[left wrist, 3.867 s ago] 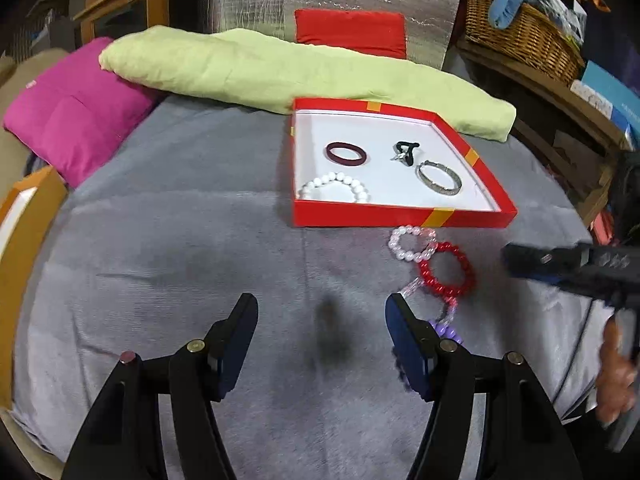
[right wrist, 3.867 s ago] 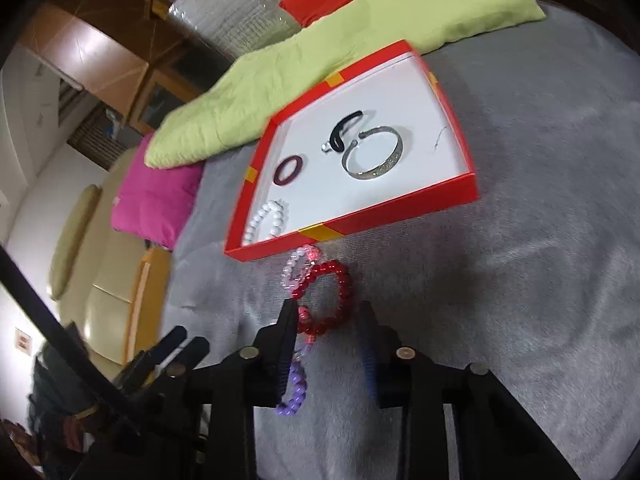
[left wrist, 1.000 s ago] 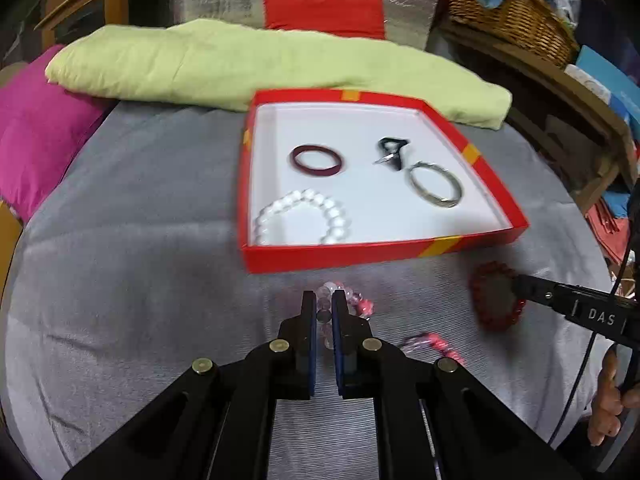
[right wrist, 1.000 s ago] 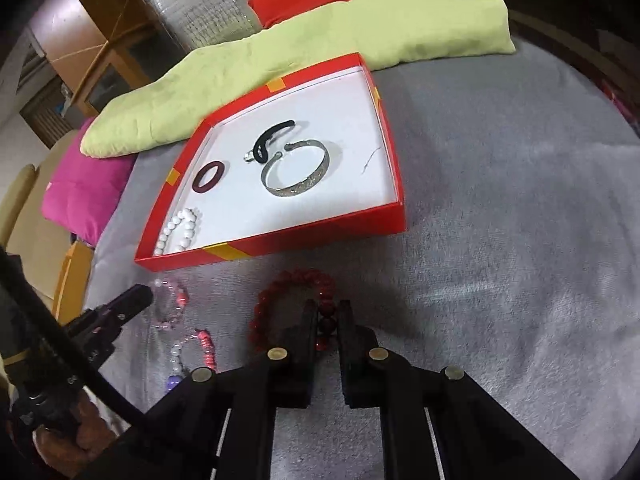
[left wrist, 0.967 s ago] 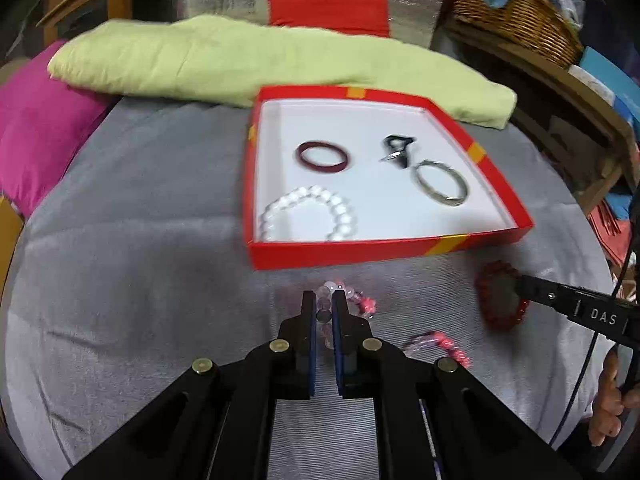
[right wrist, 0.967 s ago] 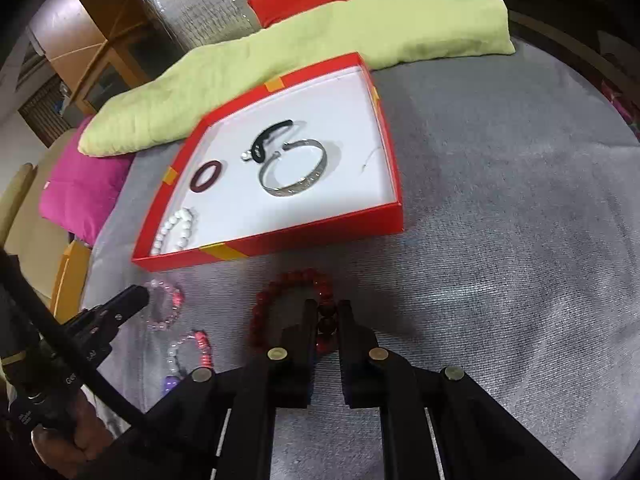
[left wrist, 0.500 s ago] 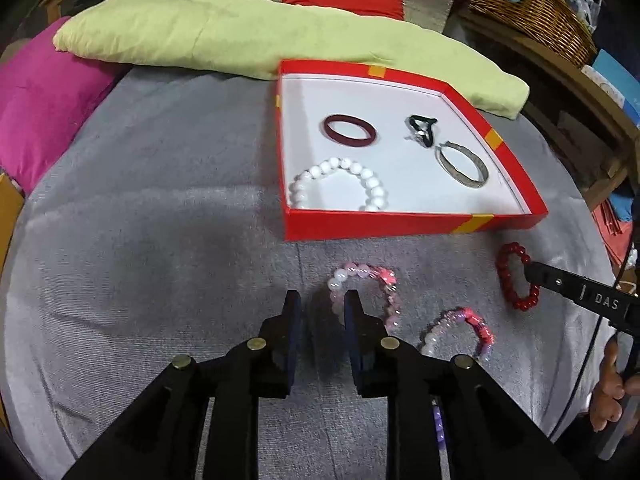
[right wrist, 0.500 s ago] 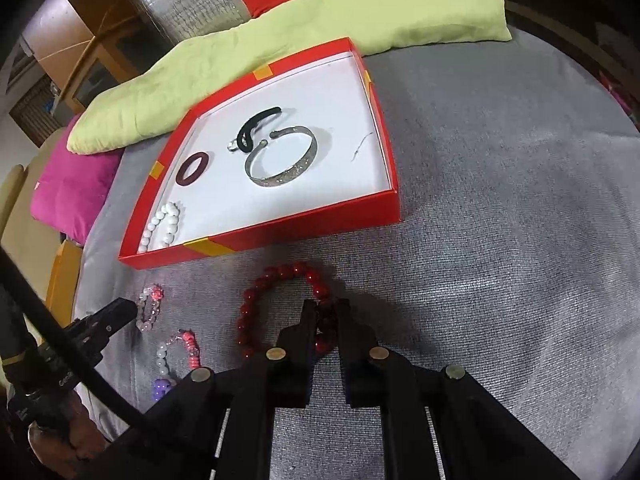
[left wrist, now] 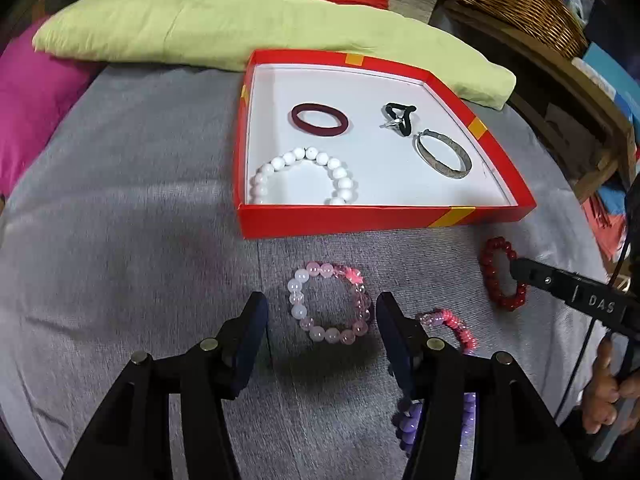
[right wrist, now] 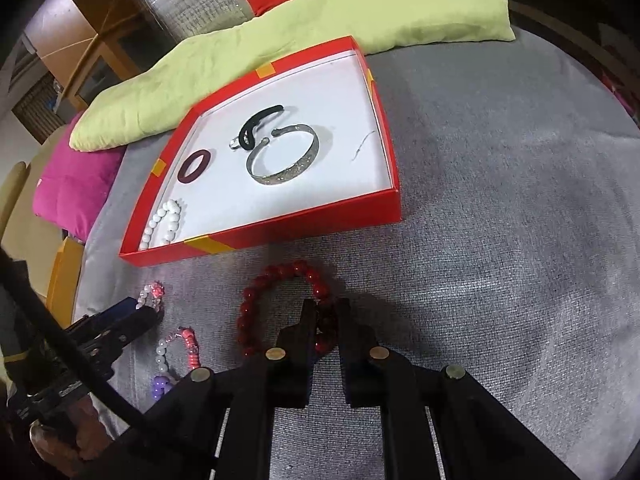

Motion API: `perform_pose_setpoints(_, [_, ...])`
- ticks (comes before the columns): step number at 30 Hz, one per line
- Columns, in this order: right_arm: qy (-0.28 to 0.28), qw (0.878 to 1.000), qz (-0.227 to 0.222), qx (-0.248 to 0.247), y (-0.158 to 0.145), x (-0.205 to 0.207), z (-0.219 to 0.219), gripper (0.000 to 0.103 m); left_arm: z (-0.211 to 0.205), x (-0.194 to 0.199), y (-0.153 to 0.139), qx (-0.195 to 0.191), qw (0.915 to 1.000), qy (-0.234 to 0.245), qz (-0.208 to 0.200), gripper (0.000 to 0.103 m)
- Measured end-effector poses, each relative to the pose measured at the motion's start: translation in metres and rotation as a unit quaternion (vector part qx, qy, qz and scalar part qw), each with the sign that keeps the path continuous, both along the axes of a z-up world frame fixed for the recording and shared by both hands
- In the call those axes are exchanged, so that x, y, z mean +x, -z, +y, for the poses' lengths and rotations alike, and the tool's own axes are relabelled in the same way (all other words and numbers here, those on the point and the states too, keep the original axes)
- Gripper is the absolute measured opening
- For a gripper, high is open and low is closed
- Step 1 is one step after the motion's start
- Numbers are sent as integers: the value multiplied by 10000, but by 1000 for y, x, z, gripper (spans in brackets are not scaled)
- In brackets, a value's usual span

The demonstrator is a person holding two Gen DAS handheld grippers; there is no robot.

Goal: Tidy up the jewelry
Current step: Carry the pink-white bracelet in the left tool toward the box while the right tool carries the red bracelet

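A red box (left wrist: pixel 384 216) with a white floor holds a dark red ring (left wrist: pixel 319 119), a white bead bracelet (left wrist: pixel 304 178), a black hair tie (left wrist: pixel 398 117) and a silver bangle (left wrist: pixel 443 154). A pale pink bead bracelet (left wrist: pixel 330 307) lies on the grey cloth between the fingers of my open left gripper (left wrist: pixel 320 316). My right gripper (right wrist: pixel 325 314) is shut on a red bead bracelet (right wrist: pixel 280 304), which rests on the cloth in front of the box (right wrist: pixel 280 236). A pink, white and purple bracelet (left wrist: pixel 452 324) lies to the right of the left gripper.
A yellow-green cushion (left wrist: pixel 200 28) lies behind the box, a magenta cushion (left wrist: pixel 28 100) to the left. A wicker basket (left wrist: pixel 520 4) stands on a wooden shelf at the back right. The grey cloth (right wrist: pixel 520 200) stretches to the right of the box.
My left gripper has opened and let go of the pale pink bracelet, which now lies on the cloth. My right gripper stays shut on the red bracelet, pulled apart from the others.
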State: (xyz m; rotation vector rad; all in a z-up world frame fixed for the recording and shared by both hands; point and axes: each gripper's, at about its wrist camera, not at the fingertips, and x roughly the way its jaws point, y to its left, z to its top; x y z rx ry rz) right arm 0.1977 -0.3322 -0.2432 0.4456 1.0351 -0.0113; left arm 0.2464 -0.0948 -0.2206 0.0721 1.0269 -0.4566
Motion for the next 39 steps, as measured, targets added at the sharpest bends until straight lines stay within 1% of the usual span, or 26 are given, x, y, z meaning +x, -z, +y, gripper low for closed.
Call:
perform_pose_setpoints(1, [-4,10000,-3,-5,0,0,0,13,0,0,0,-11,10000,-7,-32,58])
perform_pose_setpoints(2, [-15,10000,-12,-28,0,0,1,13,1,-1,0,-12,10000,-13,-74,54])
perform_pose_setpoints(3, [-42,10000,-24,-78,0,0,2,13,1,-1,0,31,9999,-20,-137,47])
perform_pose_setpoints(4, [-64,9999,-35,-128,0,1,3,13,2,-2,1,108,9997,-30,-204,43])
perform_pose_setpoints(6, [-101,9997,-79,-200,-2,0,5,12,3,-2,1,266,9991,-82,-324,26])
perform_pose_setpoints(7, [-104,9997,-95,-181,-2,0,5,11,5,-1,1,282,9989,-97,-356,22])
perform_pose_setpoints(9, [-118,9998,-117,-114,-3,0,6,11,11,0,0,210,9990,-126,-367,10])
perform_pose_setpoints(10, [-120,9998,-143,-72,-4,-1,6,11,14,1,-1,90,9993,-115,-335,8])
perform_pose_setpoints(13, [-216,9994,-262,23,-10,-2,12,10,17,1,-3,121,9990,-159,-400,8])
perform_pose_setpoints(16, [-285,9988,-396,-33,-17,-4,19,10,23,-1,-6,21,9990,-189,-396,8])
perform_pose_setpoints(21, [-340,9966,-747,33,-32,-11,23,10,31,-6,-18,-133,9982,-202,-552,8])
perform_pose_setpoints(23, [-346,9962,-802,17,-35,-13,23,10,32,-7,-20,-125,9979,-196,-603,8])
perform_pose_setpoints(25, [-311,9961,-827,23,-36,-14,22,10,35,-10,-24,-196,9976,-198,-632,8])
perform_pose_setpoints(28, [-272,9958,-868,130,-38,-16,20,10,39,-15,-33,-257,9965,-192,-776,8])
perform_pose_setpoints(35, [-265,9919,-1190,367,-55,-28,16,10,42,-23,-56,-472,9926,-278,-1081,8])
perform_pose_setpoints(37, [-252,9904,-1286,450,-59,-33,15,10,40,-27,-62,-418,9906,-325,-1263,8])
perform_pose_setpoints(39, [-250,9890,-1363,525,-63,-35,14,10,37,-26,-64,-407,9897,-366,-1325,8])
